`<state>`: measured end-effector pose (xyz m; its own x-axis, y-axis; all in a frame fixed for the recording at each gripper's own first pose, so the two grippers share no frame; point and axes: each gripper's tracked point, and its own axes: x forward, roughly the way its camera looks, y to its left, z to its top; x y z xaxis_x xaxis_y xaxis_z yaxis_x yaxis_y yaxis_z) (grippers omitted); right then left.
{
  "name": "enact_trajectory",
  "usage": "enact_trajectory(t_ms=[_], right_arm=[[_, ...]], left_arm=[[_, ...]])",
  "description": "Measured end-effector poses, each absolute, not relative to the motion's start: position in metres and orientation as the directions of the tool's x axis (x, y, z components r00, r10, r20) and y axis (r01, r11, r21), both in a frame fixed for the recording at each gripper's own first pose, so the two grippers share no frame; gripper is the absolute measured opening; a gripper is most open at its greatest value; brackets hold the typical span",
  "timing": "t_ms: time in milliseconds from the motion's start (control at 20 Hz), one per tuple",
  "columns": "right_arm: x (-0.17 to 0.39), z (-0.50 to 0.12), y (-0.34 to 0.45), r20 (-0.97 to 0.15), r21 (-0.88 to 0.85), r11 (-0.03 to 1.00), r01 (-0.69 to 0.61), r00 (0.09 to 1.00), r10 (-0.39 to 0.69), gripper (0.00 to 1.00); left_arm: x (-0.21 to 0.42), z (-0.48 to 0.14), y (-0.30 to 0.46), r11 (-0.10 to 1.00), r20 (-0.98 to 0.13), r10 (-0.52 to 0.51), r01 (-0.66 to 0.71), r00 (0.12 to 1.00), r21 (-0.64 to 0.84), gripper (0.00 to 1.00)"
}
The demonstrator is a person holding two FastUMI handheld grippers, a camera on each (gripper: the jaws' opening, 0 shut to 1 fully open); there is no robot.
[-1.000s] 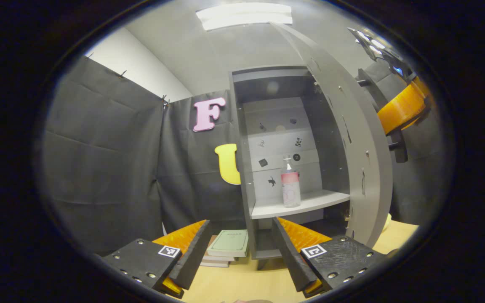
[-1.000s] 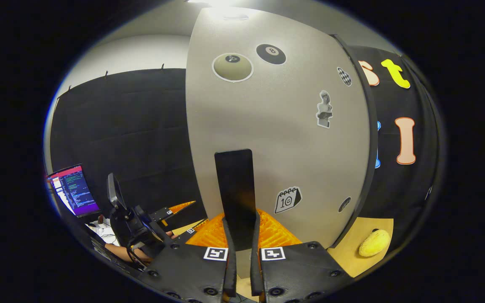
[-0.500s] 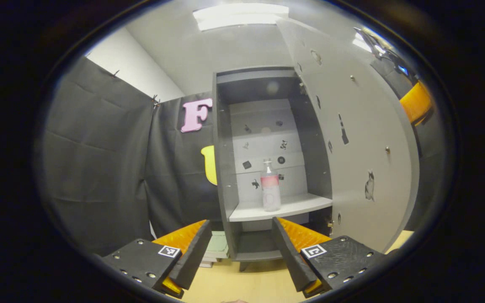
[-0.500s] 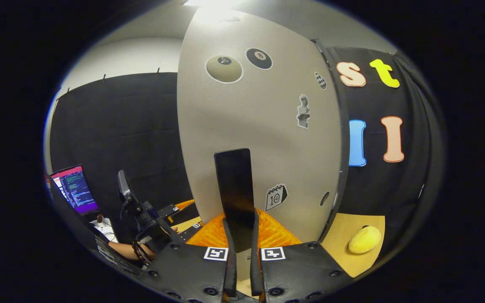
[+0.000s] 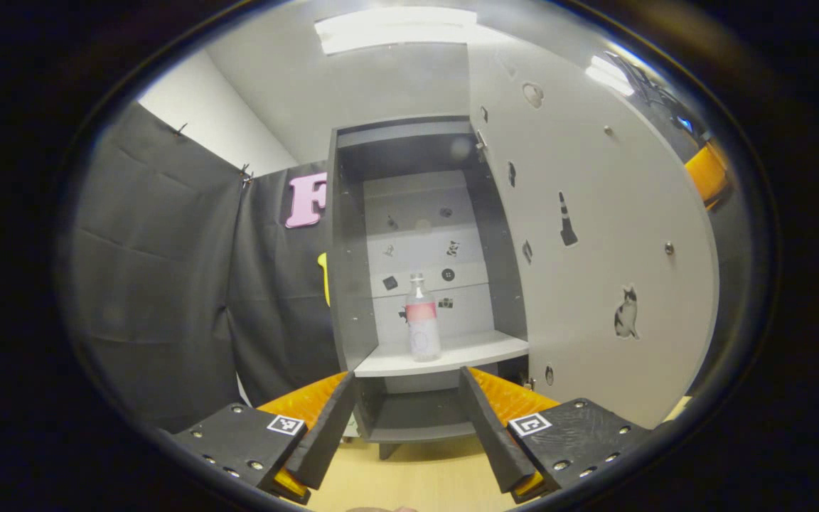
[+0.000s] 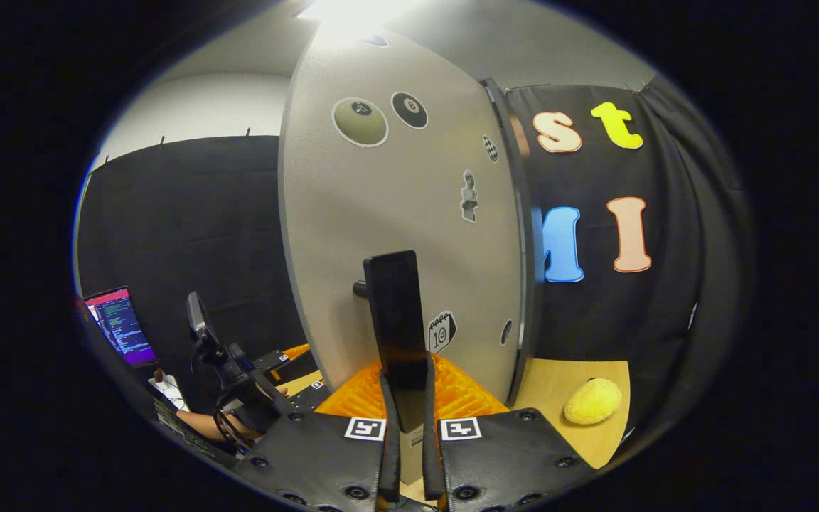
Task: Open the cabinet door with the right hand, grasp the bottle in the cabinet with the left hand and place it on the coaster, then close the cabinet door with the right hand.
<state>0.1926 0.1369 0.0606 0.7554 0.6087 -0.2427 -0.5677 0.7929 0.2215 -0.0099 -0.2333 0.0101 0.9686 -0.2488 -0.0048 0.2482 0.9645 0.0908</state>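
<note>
Bottle (image 5: pixel 423 318) stands upright on cabinet shelf (image 5: pixel 445 354), cap up. Left gripper (image 5: pixel 407 427) wide apart, near. Right gripper (image 6: pixel 405 427) clamps door handle (image 6: pixel 398 323).

Black cloth walls (image 5: pixel 161 270), ceiling light (image 5: pixel 395 28), wooden tabletop (image 6: pixel 580 377).

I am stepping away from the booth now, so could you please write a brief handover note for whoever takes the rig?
Right gripper: shut on the door handle, holding the cabinet door wide open.
Left gripper: open, empty, short of the cabinet and facing it.
Bottle: upright on the cabinet shelf.
Done: door opened.
Left: grasp the bottle, set it on the coaster, close the door.
</note>
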Motion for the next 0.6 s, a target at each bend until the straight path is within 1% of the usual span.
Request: enact_trajectory(t_ms=[50, 100, 150, 200, 300, 450, 500, 550, 600], right_arm=[[0.194, 0.061, 0.133, -0.240, 0.219, 0.803, -0.554, 0.767, 0.595, 0.14], [0.196, 0.060, 0.132, -0.237, 0.215, 0.813, -0.541, 0.779, 0.581, 0.14], [0.199, 0.059, 0.129, -0.236, 0.211, 0.825, -0.524, 0.792, 0.563, 0.14], [0.201, 0.059, 0.125, -0.232, 0.202, 0.839, -0.506, 0.807, 0.543, 0.13], [0.204, 0.060, 0.120, -0.225, 0.188, 0.860, -0.474, 0.831, 0.508, 0.13], [0.201, 0.061, 0.120, -0.204, 0.181, 0.858, -0.481, 0.835, 0.512, 0.14], [0.201, 0.062, 0.117, -0.200, 0.159, 0.862, -0.481, 0.840, 0.505, 0.10], [0.200, 0.063, 0.115, -0.198, 0.139, 0.869, -0.475, 0.846, 0.494, 0.14], [0.199, 0.064, 0.112, -0.193, 0.129, 0.876, -0.465, 0.854, 0.482, 0.10]], left_arm=[[-0.012, 0.011, -0.236, 0.964, -0.003, -0.249, 0.248, 0.968, 0.094, 0.87], [-0.014, 0.013, -0.238, 0.964, -0.002, -0.248, 0.247, 0.969, 0.097, 0.89], [-0.017, 0.012, -0.240, 0.964, -0.003, -0.247, 0.246, 0.969, 0.098, 0.87], [-0.020, 0.012, -0.242, 0.965, -0.003, -0.245, 0.244, 0.969, 0.097, 0.89], [-0.026, 0.013, -0.247, 0.965, -0.003, -0.245, 0.245, 0.969, 0.097, 0.89], [-0.033, 0.015, -0.250, 0.964, -0.002, -0.241, 0.240, 0.970, 0.112, 0.89], [-0.035, 0.016, -0.251, 0.964, -0.001, -0.240, 0.238, 0.971, 0.117, 0.88], [-0.038, 0.016, -0.249, 0.965, -0.003, -0.237, 0.236, 0.972, 0.119, 0.88], [-0.040, 0.016, -0.248, 0.965, -0.007, -0.235, 0.234, 0.972, 0.119, 0.87]])
